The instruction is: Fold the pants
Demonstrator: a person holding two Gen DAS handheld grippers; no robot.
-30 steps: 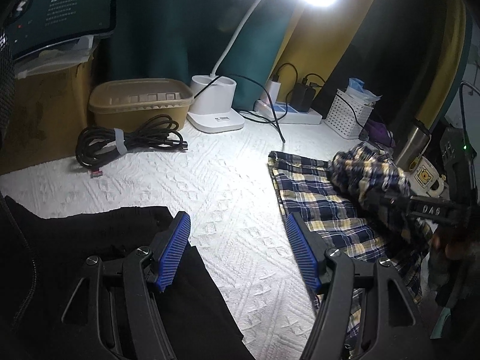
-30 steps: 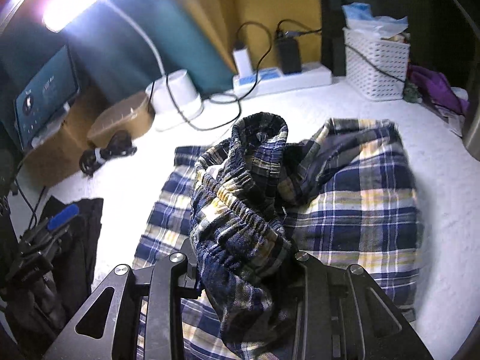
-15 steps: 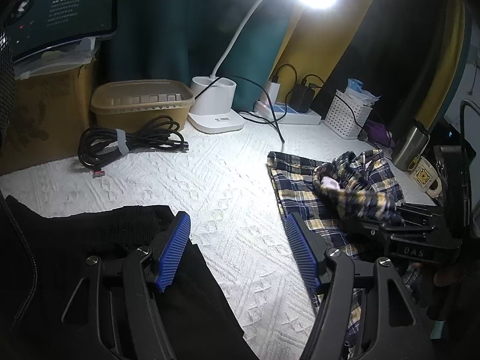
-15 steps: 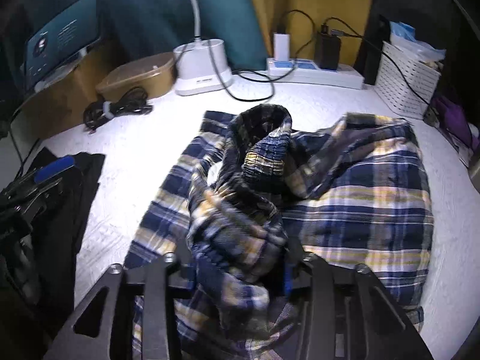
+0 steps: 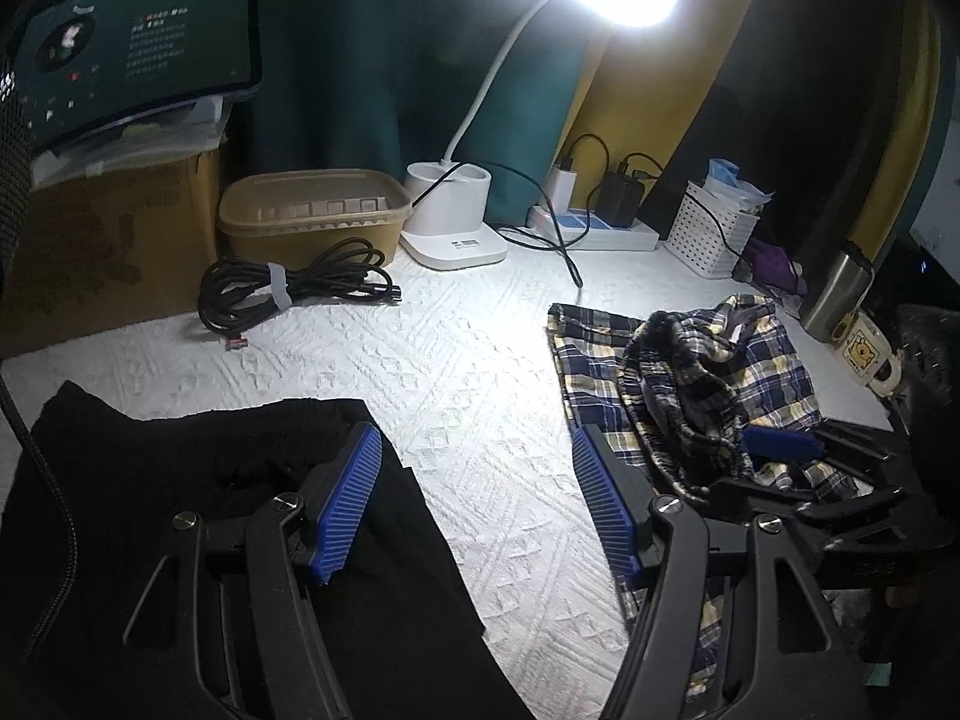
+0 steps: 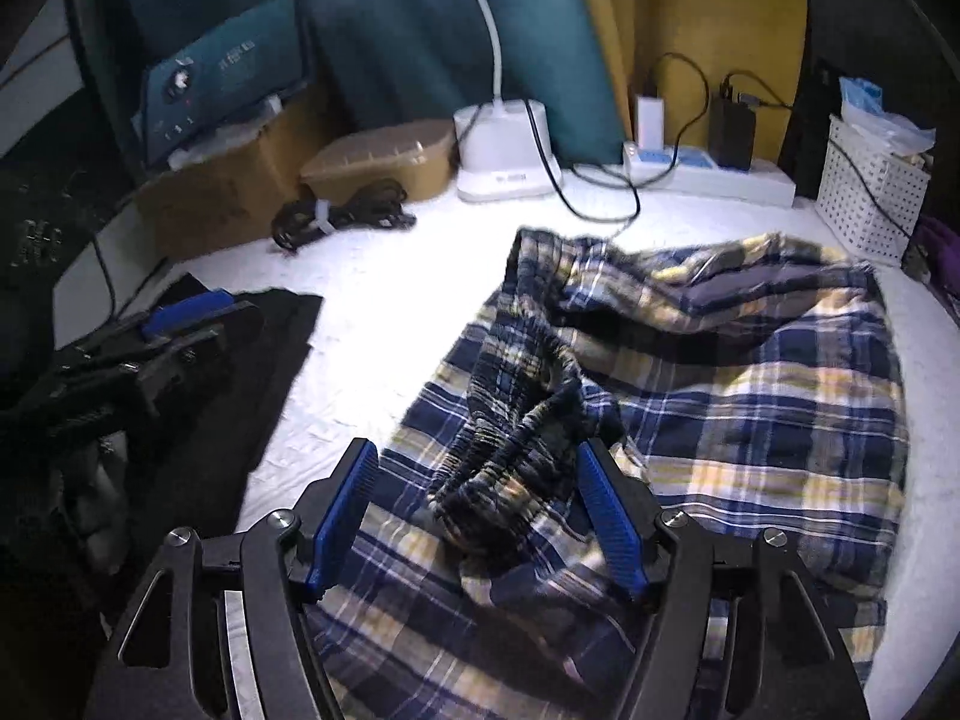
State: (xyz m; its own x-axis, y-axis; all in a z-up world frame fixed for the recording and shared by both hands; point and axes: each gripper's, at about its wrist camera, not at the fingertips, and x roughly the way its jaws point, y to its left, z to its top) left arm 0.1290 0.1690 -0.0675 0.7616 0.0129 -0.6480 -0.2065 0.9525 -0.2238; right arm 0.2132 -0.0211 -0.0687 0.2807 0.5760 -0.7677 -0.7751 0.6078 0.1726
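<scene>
Plaid pants [image 6: 750, 396] lie bunched on the right half of the white textured tabletop [image 5: 456, 372], elastic waistband heaped between the right gripper [image 6: 480, 510] pads. Its jaws have just been opening, pads now apart, cloth loose between them. Left gripper [image 5: 474, 498] open, empty, above black garment [image 5: 198, 480] at near-left edge.

On the tablecloth [image 5: 456, 396] before us, the plaid pants [image 6: 750, 420] lie to the right and the black garment [image 5: 210, 480] to the left, well apart. Behind them, from left to right, we see a coiled cable [image 5: 288, 294] in front of a lidded container [image 5: 312, 216], a lamp base [image 5: 450, 222], a power strip [image 5: 594, 231] and a basket [image 5: 711, 234].
</scene>
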